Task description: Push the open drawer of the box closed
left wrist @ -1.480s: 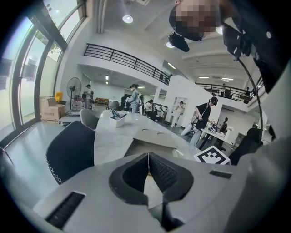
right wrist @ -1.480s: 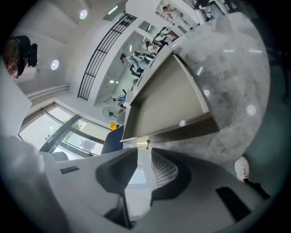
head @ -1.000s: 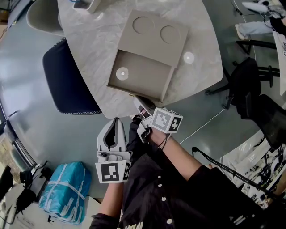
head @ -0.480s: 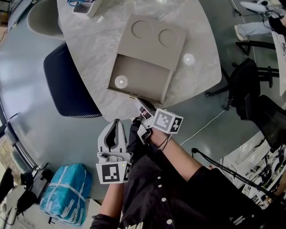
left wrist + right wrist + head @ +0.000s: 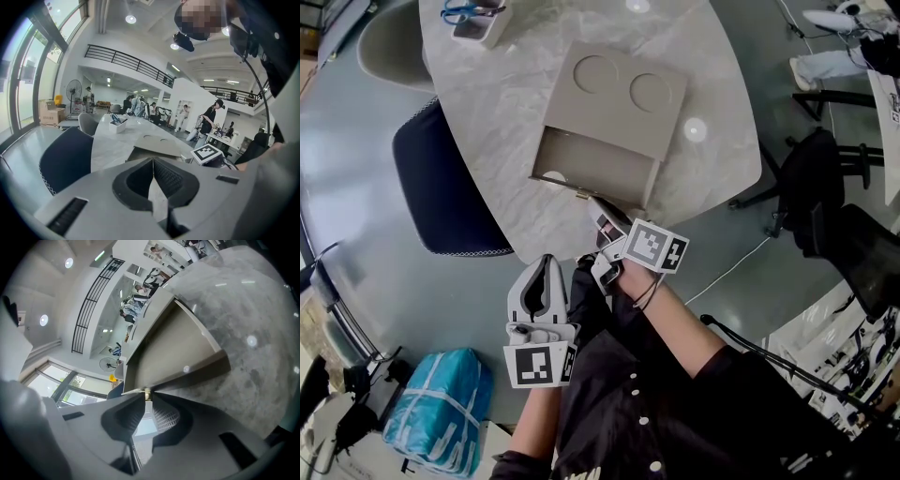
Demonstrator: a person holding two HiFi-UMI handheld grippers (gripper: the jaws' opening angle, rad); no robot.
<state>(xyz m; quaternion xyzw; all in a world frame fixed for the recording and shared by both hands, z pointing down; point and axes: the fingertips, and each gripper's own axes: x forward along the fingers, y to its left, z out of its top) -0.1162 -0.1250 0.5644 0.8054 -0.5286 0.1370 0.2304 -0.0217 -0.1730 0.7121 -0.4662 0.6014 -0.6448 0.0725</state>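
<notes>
**Drawer Closure: Right Gripper on Drawer Front**

The box sits on the marble table, with its drawer part-way out toward you. Your right gripper is set against the drawer's front panel at the small brass knob. Its jaws are drawn together so that the tips form one narrow pushing point. This placement, near the middle of the panel, should send the push straight along the drawer's travel instead of skewing it.

Your left gripper hangs low, near your body and well apart from the table. Its jaws are together on nothing. It appears parked to keep the push path free.

View comparison:
- The head view shows how much drawer is exposed and how the box lies on the table. It does not resolve the jaw tips.
- The right gripper view shows the tips meeting at the knob. It does not settle whether they pinch it or only butt against it.
- The left gripper view confirms its jaws are empty.
</notes>
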